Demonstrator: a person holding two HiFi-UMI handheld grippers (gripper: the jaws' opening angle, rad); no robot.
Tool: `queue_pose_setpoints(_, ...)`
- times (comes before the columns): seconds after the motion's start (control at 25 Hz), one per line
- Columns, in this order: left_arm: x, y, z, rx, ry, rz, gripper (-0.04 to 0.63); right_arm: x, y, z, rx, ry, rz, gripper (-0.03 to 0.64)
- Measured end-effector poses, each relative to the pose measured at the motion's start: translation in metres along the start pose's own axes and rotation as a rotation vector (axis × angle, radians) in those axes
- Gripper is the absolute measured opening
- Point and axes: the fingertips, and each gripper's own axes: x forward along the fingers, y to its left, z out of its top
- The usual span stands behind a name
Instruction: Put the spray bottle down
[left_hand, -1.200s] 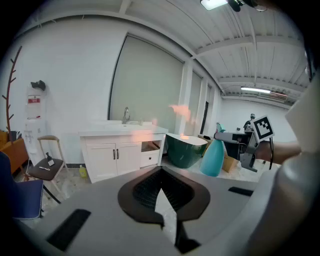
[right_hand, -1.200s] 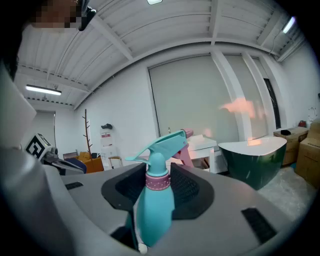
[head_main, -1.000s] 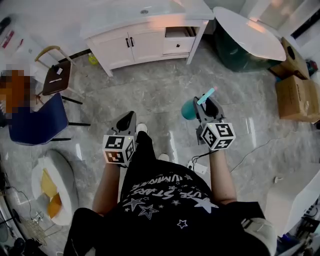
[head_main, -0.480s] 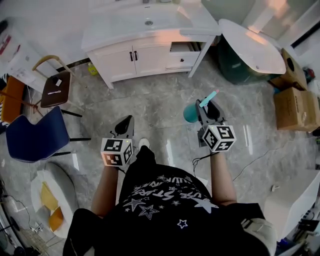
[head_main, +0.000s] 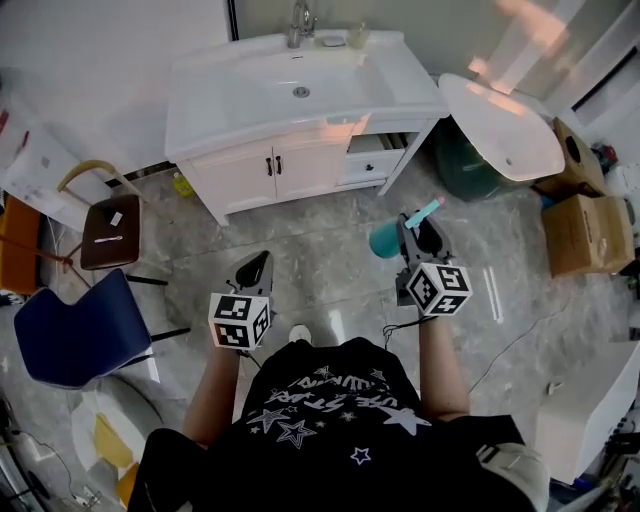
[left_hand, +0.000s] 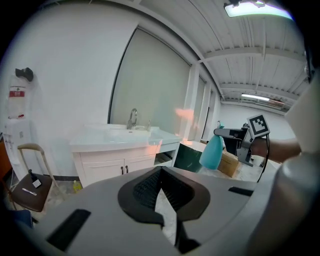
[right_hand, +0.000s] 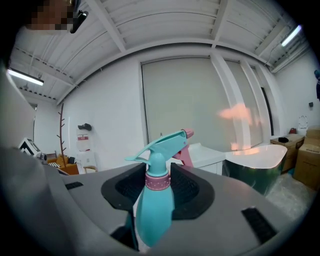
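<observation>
Right gripper (head_main: 418, 222) is clenched on the spray bottle (right_hand: 152, 200), jaws pinching its teal body just below the pink collar. Bottle is roughly upright, trigger head on top. It hangs in the air above the floor (head_main: 320, 215), well apart from the washstand (head_main: 400, 75) ahead.

Left gripper (head_main: 254, 268) carries nothing; its jaws are drawn together to a thin slit.

Step in hand, as I judge it: carrying, set-down not yet begun.

Next move calls for:
- reaching a flat surface, likely the washstand top beside the basin
- lowering the bottle until its base rests flat
- then releasing the jaws
</observation>
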Motion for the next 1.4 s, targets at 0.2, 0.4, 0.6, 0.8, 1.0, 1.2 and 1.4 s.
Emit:
queue_pose_setpoints(0.2,0.021,0.019,0.017,0.002,-0.011,-0.037,0.015,0.025,0.004,0.000,-0.004,0.015,-0.026,0.163)
queue_pose_setpoints(0.4,0.038,0.022,0.027,-0.006,-0.010,-0.053,0.015,0.041,-0.009,0.010,0.003,0.011,-0.049,0.163)
queue_pose_setpoints(0.6,0.069,0.026,0.039,-0.012,-0.005,-0.055,0.015,0.075,-0.030,0.016,0.007,0.003,-0.054,0.163)
queue_pose_setpoints(0.8,0.122,0.032,0.060,-0.004,0.000,-0.034,0.015,0.127,-0.070,0.019,0.020,0.006,-0.041,0.163)
queue_pose_setpoints(1.0,0.191,0.033,0.089,0.000,0.016,-0.005,0.015,0.191,-0.132,0.035,0.050,-0.001,-0.045,0.163)
queue_pose_setpoints(1.2,0.268,0.026,0.126,-0.008,0.023,0.018,0.015,0.258,-0.193,0.056,0.046,0.015,-0.017,0.163)
queue_pose_setpoints(1.4,0.340,0.015,0.166,-0.011,0.006,0.030,0.015,0.321,-0.242,0.083,0.025,0.015,0.029,0.163)
